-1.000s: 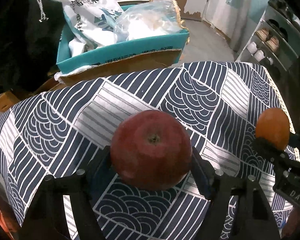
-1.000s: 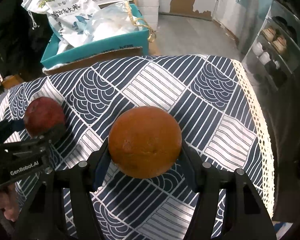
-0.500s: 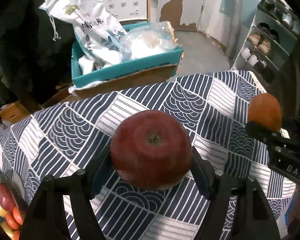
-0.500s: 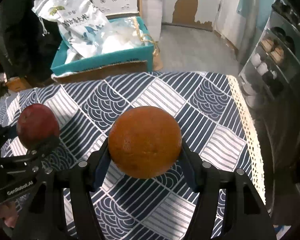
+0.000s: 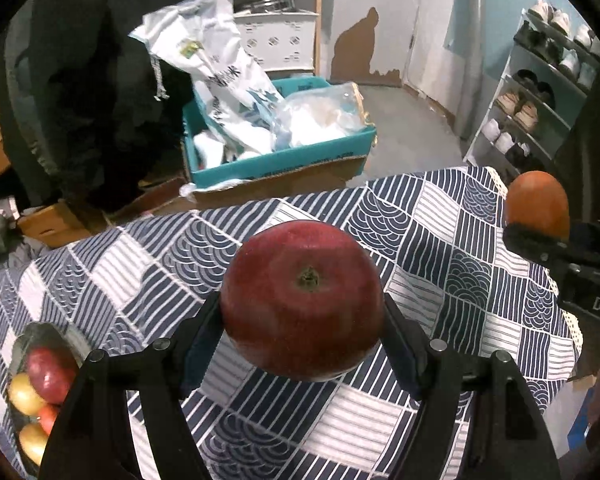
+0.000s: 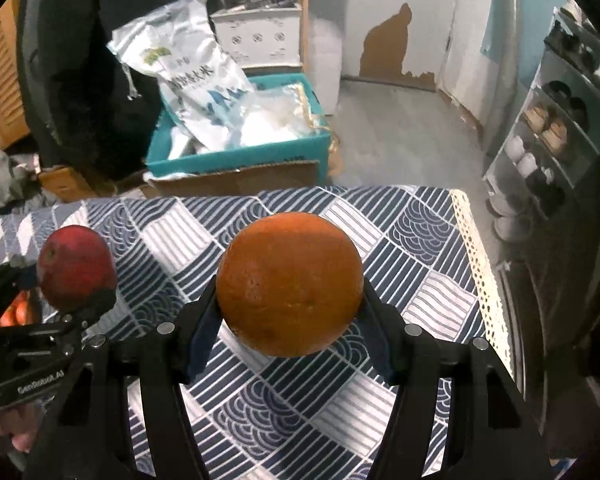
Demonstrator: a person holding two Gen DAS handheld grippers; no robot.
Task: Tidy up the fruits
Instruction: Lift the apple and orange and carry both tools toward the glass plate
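My left gripper [image 5: 302, 326] is shut on a red apple [image 5: 302, 300], held above the blue-and-white patterned tablecloth [image 5: 440, 240]. An orange [image 6: 289, 283] is clamped in my right gripper [image 6: 289, 316], also lifted over the cloth. Each gripper shows in the other's view: the orange [image 5: 538, 204] at the right edge of the left wrist view, the apple [image 6: 76, 266] at the left of the right wrist view. A glass bowl [image 5: 74, 338] holding several red and yellow fruits sits at the table's left end.
Beyond the table's far edge a teal cardboard box [image 5: 284, 160] on the floor holds white bags. A shoe rack [image 6: 560, 140] stands at the right, past the lace-trimmed table edge [image 6: 480, 272]. A dark garment [image 5: 80, 100] hangs at the back left.
Both grippers have risen with their fruits; the table looks farther below. More of the room shows, and the fruit bowl has come into the left wrist view.
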